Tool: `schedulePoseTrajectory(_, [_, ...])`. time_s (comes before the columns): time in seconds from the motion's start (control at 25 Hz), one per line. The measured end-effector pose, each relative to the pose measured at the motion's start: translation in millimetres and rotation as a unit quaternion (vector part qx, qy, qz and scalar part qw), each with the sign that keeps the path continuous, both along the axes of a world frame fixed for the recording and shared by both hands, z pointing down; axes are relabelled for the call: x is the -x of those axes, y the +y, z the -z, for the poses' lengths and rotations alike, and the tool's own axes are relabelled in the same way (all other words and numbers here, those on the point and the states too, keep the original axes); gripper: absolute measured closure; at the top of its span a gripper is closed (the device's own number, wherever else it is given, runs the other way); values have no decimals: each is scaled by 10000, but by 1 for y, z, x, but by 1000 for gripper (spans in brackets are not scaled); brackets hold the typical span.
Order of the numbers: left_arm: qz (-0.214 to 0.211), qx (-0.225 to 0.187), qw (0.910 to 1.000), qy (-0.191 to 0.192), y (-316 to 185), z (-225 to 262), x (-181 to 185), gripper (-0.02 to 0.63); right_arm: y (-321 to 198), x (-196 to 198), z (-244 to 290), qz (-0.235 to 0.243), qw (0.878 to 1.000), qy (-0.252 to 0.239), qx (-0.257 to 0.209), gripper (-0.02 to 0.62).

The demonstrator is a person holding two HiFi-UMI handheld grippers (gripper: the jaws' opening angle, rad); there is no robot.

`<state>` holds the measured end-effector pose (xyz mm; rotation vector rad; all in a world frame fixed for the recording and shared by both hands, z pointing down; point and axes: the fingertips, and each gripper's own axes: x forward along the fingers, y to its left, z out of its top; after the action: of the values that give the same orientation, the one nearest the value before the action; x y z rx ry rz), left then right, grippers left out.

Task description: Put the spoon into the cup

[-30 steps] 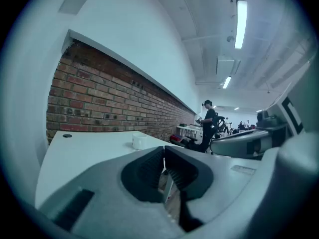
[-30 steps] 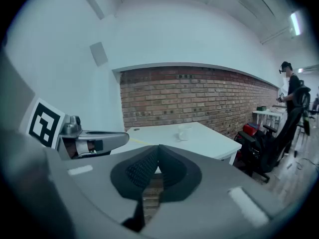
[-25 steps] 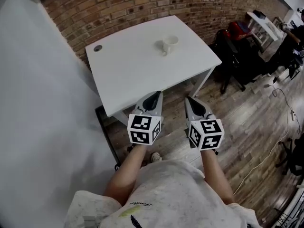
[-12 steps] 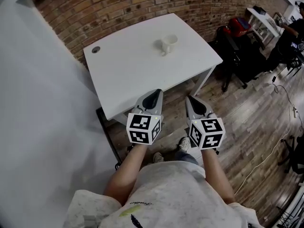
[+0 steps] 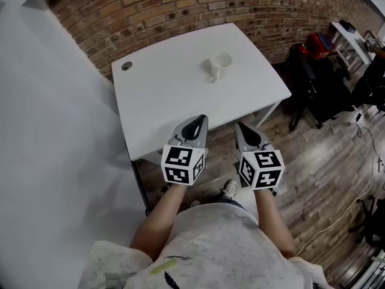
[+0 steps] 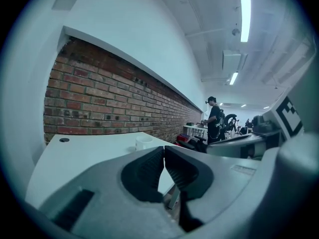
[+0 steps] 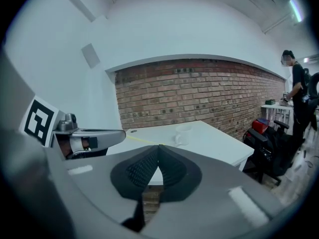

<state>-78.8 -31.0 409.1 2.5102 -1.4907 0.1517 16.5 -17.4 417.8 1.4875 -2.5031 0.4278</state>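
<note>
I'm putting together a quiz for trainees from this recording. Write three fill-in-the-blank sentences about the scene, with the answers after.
1. The cup stands on a table whose colour is ___.
2. The wall behind the table is made of ___.
3. The left tool and the right tool both have their jaws ___, with nothing between them.
Missing words: white; brick; shut.

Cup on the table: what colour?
The cup is plain white, like the table it stands on. The head view shows it best.
</note>
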Motion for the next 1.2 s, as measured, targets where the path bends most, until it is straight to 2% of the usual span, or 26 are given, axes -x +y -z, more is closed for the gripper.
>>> schedulePoseTrajectory(0.52, [488,61,9985,-245,-69,0,-43,600,-81,-42,-6,484,9984,-278,76,585])
schedulePoseTrajectory(0.92, [859,37,9954,-415,-96,5,-73,600,-110,-77,-7,830,9957,-399,93,586])
schedulePoseTrajectory(1.2, [986,32,9937,-532,-108,7,-78,600,-123,-82,-2,988,9941,-454,3,585])
